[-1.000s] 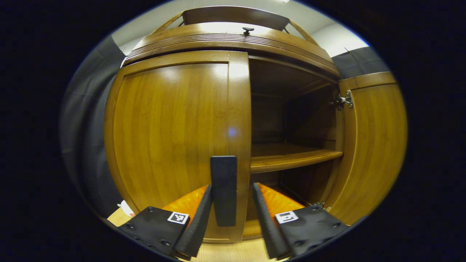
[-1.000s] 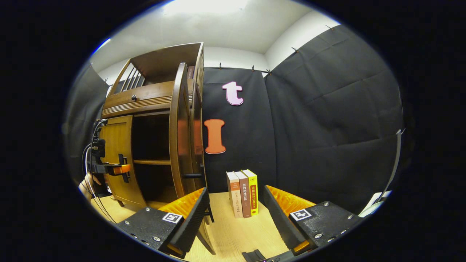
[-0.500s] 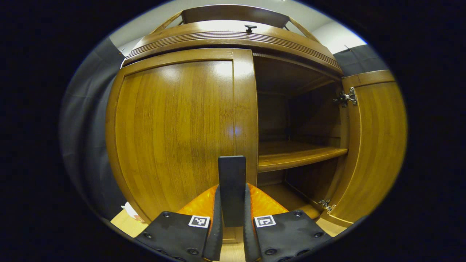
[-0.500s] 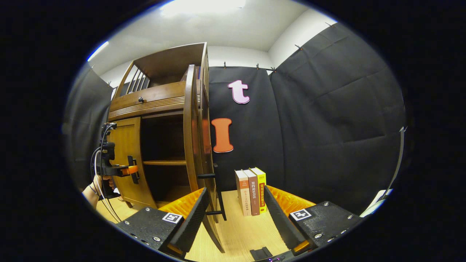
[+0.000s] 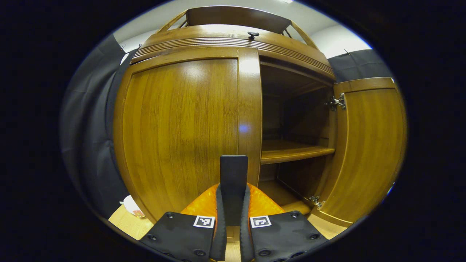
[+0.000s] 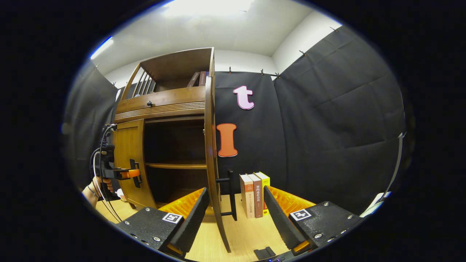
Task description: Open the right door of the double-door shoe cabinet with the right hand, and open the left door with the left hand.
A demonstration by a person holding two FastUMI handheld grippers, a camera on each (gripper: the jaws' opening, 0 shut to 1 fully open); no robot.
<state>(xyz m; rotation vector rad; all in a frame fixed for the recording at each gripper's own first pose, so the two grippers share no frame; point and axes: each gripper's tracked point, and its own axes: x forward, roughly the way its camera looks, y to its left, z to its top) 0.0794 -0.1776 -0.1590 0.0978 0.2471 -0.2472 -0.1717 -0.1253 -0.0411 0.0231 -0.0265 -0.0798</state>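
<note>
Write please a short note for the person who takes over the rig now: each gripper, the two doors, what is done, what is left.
Left gripper: shut on the left door's handle, as the left gripper view shows.
Right gripper: open, holding nothing, apart from the right door's handle.
Right door: swung wide open, edge-on in the right gripper view; the shelf inside shows.
Left door: looks closed.
Books stand on the table right of the cabinet.
Done: right door.
Left: pull the left door open with the left gripper.
</note>
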